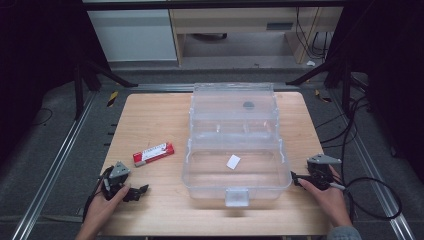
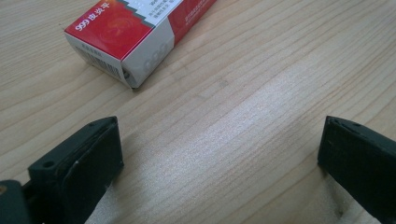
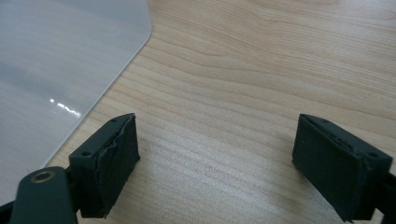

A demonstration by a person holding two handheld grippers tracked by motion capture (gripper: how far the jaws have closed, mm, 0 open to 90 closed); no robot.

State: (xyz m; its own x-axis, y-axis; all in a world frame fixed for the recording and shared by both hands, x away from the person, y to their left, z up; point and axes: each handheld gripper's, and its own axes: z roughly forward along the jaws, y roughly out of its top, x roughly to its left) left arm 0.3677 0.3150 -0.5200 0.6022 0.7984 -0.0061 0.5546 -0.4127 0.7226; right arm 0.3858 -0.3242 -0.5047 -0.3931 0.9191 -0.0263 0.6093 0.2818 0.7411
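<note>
the left tongs (image 1: 142,189) rest on the counter (image 1: 150,120) at the lower left of the high view, held in the person's left hand (image 1: 102,205). in the left gripper view the jaws stand wide apart with only bare wood between them. the red and white box (image 1: 153,154) lies flat on the counter up and to the right of the left tongs, near them but not touching; in the left gripper view the box (image 2: 135,32) sits in the upper left of the frame, beyond the jaws. the clear plastic case (image 1: 235,145) stands open at the centre of the frame, with a small white card (image 1: 233,161) inside its near tray. the right tongs (image 1: 296,179) sit at the lower right, held in the right hand (image 1: 327,192), just beside the case's right corner. in the right gripper view the jaws stand wide with nothing between them, and the case wall (image 3: 60,65) fills the upper left.
</note>
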